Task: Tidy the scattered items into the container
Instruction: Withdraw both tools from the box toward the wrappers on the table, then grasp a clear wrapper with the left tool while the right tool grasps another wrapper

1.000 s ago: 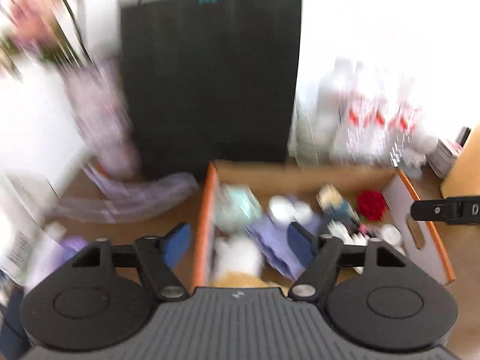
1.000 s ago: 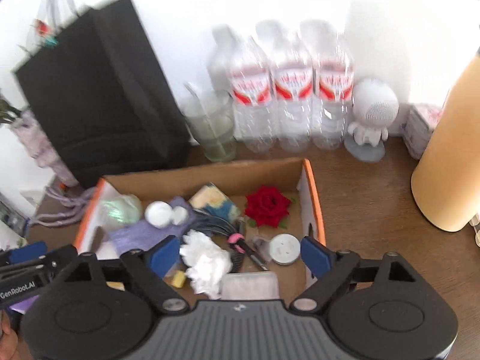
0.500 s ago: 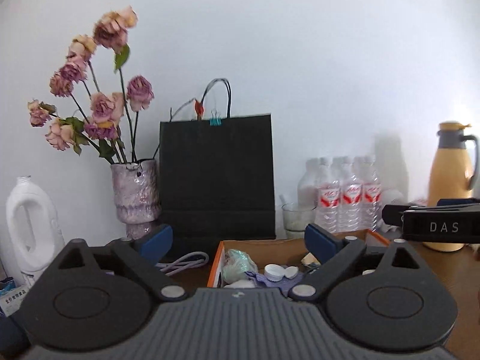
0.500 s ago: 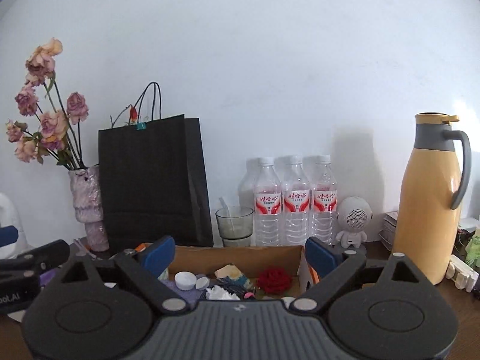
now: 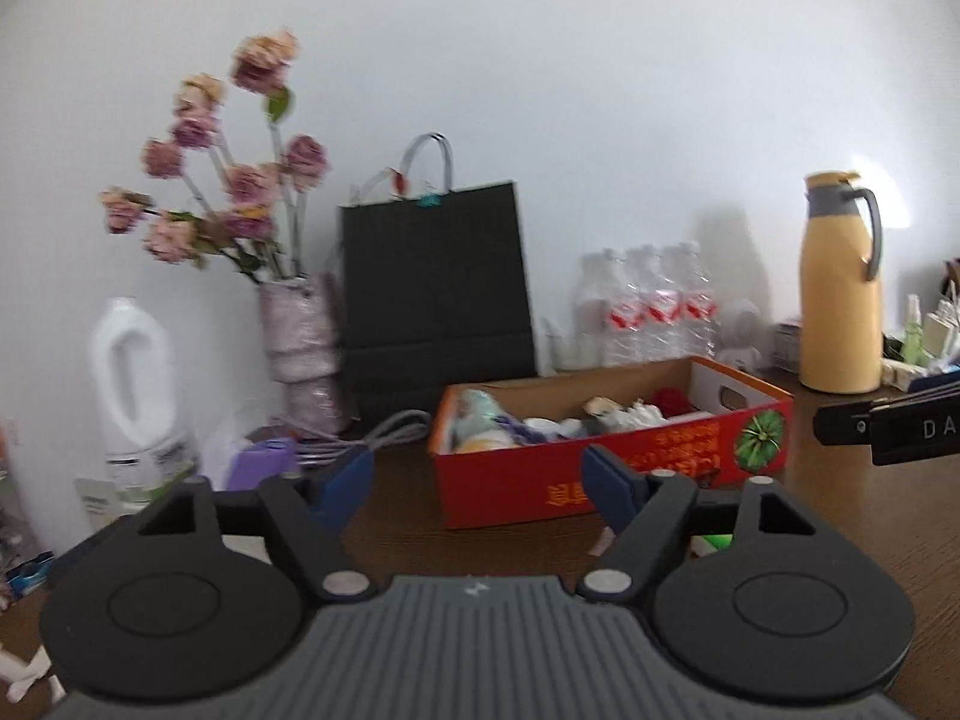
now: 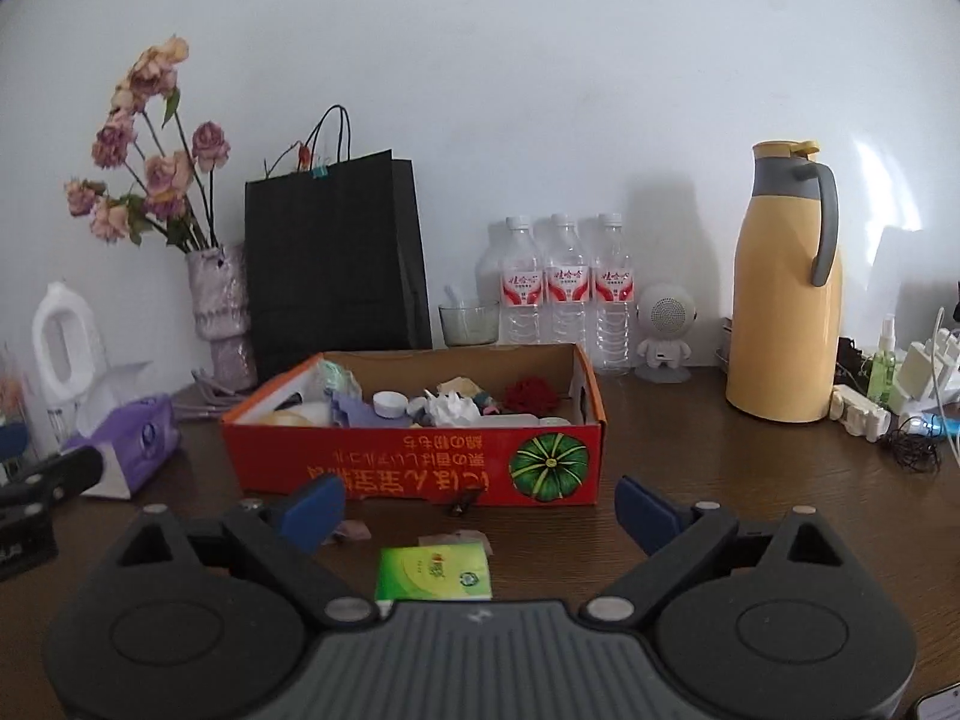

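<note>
Two grippers hang over a brown table point(image 6: 720, 480), and both have their blue fingers spread wide with nothing between them. The left gripper point(image 5: 477, 474) looks at the red box point(image 5: 606, 462) from a bit to the side, and its view is blurry. The right gripper point(image 6: 480, 501) faces the red box point(image 6: 414, 456) straight on.

The box is full of small things — a white cap point(image 6: 390, 403), a crumpled tissue point(image 6: 450, 408), a red flower point(image 6: 531, 395) and more that are too small to name. Its front wall hides the bottoms of them.

Some things are not in the box. A green packet point(image 6: 433, 570) lies on the table just in front of the right gripper, and its near edge is hidden by the gripper's body. A small pink scrap point(image 6: 457, 539) lies beside it. A tiny dark thing point(image 6: 461, 505) sits by the box's front wall — hard to tell what it is.

A purple tissue pack point(image 6: 135, 441) rests left of the box. Behind stand a black bag point(image 6: 333, 258), three water bottles point(image 6: 564, 288) and a yellow jug point(image 6: 783, 288).
</note>
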`<move>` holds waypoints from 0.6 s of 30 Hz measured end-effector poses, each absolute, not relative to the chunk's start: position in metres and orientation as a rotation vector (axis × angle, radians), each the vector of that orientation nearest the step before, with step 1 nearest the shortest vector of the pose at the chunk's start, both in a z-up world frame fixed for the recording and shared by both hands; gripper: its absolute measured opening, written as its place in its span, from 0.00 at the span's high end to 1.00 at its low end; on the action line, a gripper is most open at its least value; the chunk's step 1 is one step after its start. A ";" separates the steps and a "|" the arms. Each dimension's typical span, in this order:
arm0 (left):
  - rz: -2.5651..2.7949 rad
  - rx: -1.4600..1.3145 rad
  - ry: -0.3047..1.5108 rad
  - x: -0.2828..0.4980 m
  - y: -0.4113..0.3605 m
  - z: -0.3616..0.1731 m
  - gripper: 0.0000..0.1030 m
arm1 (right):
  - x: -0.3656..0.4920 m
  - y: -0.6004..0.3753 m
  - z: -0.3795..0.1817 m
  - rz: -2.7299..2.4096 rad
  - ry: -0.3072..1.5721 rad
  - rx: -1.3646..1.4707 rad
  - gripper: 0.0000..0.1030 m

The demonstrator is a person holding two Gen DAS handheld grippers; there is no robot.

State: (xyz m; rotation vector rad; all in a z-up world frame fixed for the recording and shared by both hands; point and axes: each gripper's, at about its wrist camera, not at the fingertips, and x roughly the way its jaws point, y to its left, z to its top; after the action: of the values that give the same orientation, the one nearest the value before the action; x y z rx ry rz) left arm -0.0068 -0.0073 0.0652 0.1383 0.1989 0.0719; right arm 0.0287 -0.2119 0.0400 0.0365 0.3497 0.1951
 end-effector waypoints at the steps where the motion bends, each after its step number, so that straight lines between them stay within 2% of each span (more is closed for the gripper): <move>1: 0.032 0.149 0.224 0.009 -0.010 0.063 0.27 | 0.034 -0.212 0.040 0.198 0.356 0.036 0.06; 4: -0.108 0.266 0.307 0.058 -0.023 0.049 0.29 | 0.068 -0.209 0.037 0.220 0.435 0.034 0.13; 6: -0.182 0.317 0.391 0.086 -0.029 0.035 0.33 | 0.094 -0.208 0.031 0.243 0.527 0.042 0.22; 10: -0.211 0.271 0.473 0.126 -0.026 0.016 0.35 | 0.134 -0.204 0.017 0.306 0.666 0.066 0.28; 12: -0.217 0.240 0.520 0.141 -0.024 0.011 0.39 | 0.152 -0.198 0.011 0.309 0.705 0.034 0.37; 14: -0.238 0.188 0.564 0.148 -0.019 0.006 0.47 | 0.170 -0.188 0.004 0.309 0.754 -0.002 0.44; 18: -0.236 0.156 0.607 0.156 -0.015 0.004 0.48 | 0.192 -0.171 -0.006 0.325 0.828 -0.078 0.45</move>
State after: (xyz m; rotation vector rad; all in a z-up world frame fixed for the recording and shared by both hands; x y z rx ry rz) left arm 0.1563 -0.0155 0.0038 0.1560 0.6072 -0.2361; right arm 0.1921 -0.1706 -0.0057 -0.0781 0.8277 0.3251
